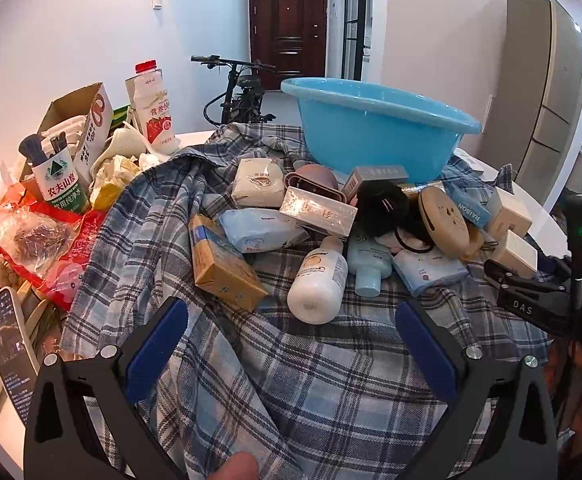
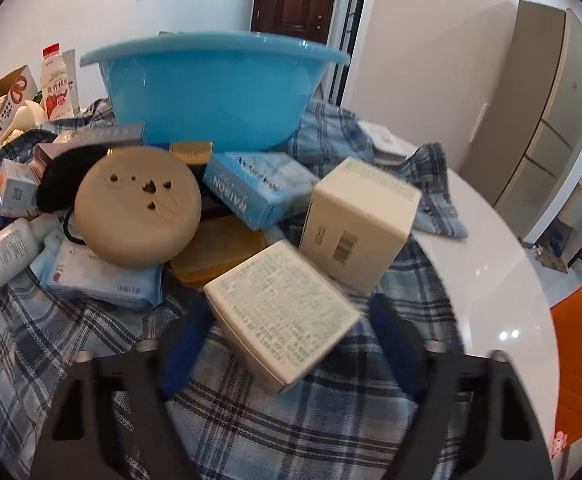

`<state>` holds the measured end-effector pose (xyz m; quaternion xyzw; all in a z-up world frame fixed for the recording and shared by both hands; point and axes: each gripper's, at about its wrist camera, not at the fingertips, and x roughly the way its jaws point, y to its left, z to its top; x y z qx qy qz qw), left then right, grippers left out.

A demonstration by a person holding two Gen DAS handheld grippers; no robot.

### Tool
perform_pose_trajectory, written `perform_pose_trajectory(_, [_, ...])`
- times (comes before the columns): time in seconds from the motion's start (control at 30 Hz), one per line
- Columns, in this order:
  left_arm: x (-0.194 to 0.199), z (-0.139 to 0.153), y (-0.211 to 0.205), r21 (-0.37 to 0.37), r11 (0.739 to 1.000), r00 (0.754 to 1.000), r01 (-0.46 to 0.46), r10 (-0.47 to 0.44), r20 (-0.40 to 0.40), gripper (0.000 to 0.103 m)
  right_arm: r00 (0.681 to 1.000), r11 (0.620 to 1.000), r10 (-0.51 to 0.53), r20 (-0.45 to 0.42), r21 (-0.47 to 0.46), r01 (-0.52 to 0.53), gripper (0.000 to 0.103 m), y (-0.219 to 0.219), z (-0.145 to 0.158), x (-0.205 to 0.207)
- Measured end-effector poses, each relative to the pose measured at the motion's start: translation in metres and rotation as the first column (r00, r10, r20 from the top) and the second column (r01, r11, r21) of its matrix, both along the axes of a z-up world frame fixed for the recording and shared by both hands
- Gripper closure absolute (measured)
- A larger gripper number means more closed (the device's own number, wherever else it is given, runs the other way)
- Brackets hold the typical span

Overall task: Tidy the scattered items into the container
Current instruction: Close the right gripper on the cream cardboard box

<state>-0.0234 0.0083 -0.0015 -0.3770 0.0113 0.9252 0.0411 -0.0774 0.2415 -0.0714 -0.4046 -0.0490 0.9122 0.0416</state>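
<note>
A pale cream carton printed in green lies tilted on the plaid cloth, right between the spread blue pads of the right tongs — jaws wide, nothing gripped yet, the pads blurred in this view. A second cream box stands just behind it, and the blue plastic basin, the container for the job, sits at the back of the pile with no items visible inside from this angle.

The near carton looks like light cardboard: stiff across its faces, easily dented at the corners, not slippery. Closing on its two long side walls, near the middle, seems the safest hold; a grip on one corner would probably let it swing.

The left tongs hang open over bare cloth, holding nothing. Ahead of them lies a white bottle on its side — smooth, rounded, likely to roll or squirt out of a pinch unless taken across the body. Beside it are a tan box, soft blue tissue packs that would give under pressure, and a round beige case leaning on the heap.

The cloth drapes a white surface; loose folds could snag a low approach. Unrelated clutter, including a milk carton and a phone, crowds the left edge.
</note>
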Motion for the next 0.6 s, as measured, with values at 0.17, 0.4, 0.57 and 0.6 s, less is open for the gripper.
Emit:
perform_pose_trajectory(0.17, [0.001,-0.001,0.004,-0.019,1.000,1.000,0.009,-0.009,-0.001,0.000,1.000,1.000,0.016,-0.001,0.006,-0.016,0.037,-0.002,0.000,0.001])
perform_pose_trajectory(0.4, [0.002,-0.001,0.005,-0.022,1.000,1.000,0.010,-0.010,-0.003,0.000,0.999,0.999,0.041,-0.003,0.004,-0.041,0.038,-0.004,0.000,0.000])
perform_pose_trajectory(0.57, [0.002,0.001,0.005,-0.020,1.000,1.000,0.004,-0.004,-0.005,0.000,0.998,0.998,0.052,-0.035,-0.023,-0.052,0.039,-0.004,0.009,0.002])
perform_pose_trajectory(0.6, [0.002,0.002,0.005,-0.018,1.000,1.000,0.003,-0.003,-0.005,0.000,0.997,0.999,0.050,-0.050,-0.012,-0.050,0.039,-0.005,0.012,0.004])
